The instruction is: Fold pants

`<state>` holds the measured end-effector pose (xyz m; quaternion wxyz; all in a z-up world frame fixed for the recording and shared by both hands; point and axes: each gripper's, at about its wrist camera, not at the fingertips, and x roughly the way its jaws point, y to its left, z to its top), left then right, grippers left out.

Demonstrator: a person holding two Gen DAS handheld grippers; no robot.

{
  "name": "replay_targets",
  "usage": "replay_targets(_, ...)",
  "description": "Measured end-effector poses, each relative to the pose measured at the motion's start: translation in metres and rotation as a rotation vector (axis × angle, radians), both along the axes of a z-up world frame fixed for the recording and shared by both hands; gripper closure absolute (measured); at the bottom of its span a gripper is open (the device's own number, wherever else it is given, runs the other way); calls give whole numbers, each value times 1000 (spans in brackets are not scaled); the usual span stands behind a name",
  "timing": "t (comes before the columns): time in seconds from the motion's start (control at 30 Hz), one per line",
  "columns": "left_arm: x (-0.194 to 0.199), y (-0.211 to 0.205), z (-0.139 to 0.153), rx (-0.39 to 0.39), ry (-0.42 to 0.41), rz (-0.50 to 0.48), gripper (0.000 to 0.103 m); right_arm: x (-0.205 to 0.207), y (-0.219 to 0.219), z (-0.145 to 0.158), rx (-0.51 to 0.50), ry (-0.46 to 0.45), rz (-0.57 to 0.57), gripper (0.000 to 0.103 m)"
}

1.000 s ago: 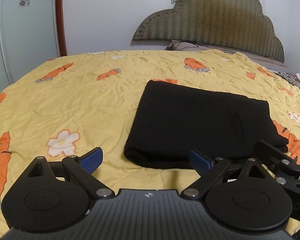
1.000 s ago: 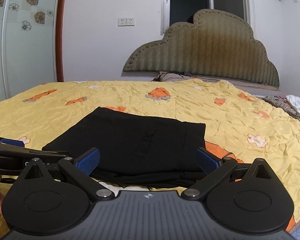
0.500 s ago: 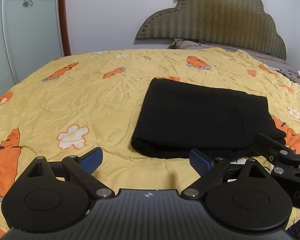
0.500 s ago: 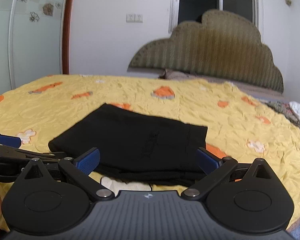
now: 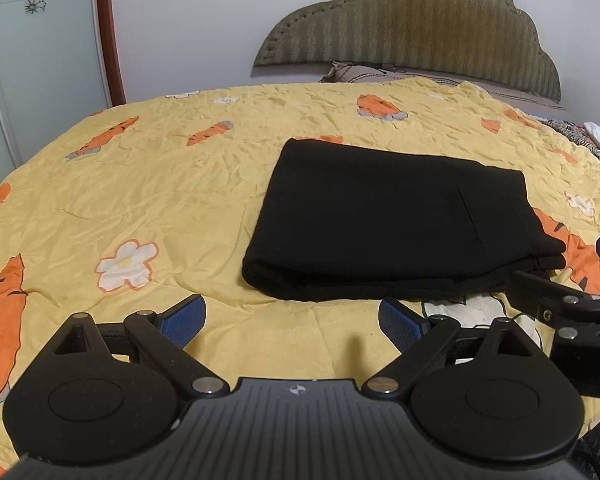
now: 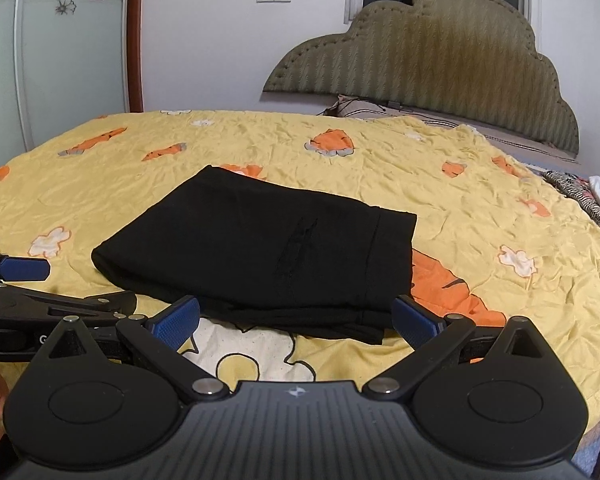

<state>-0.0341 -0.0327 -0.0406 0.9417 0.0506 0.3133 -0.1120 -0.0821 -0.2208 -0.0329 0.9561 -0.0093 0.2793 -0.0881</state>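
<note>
The black pants (image 5: 388,232) lie folded into a compact rectangle on the yellow bedspread (image 5: 172,184); they also show in the right wrist view (image 6: 260,252). My left gripper (image 5: 292,318) is open and empty, hovering just short of the fold's near edge. My right gripper (image 6: 296,316) is open and empty, just in front of the pants' near edge. The right gripper's body shows at the right in the left wrist view (image 5: 572,308). The left gripper's body shows at the left in the right wrist view (image 6: 28,292).
The bedspread has orange carrot and white flower prints. A padded headboard (image 5: 420,24) and a pillow (image 5: 364,74) stand at the far end. Patterned clothes (image 6: 588,196) lie at the far right. A wardrobe door (image 5: 32,60) is at the left.
Both grippers have drawn back and up from the folded pants, which now sit farther from the fingertips. The pants have not moved.
</note>
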Motion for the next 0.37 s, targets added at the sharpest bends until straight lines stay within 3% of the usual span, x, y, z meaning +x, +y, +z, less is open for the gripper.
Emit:
replay_targets(0.17,1,-3,-3,14,1,-12,8,-1,-3,1,5,-9,-4,0)
replay_targets(0.37,-4,0,4,44,-75,5,8,-2,-3,3,-9,-26,-1,0)
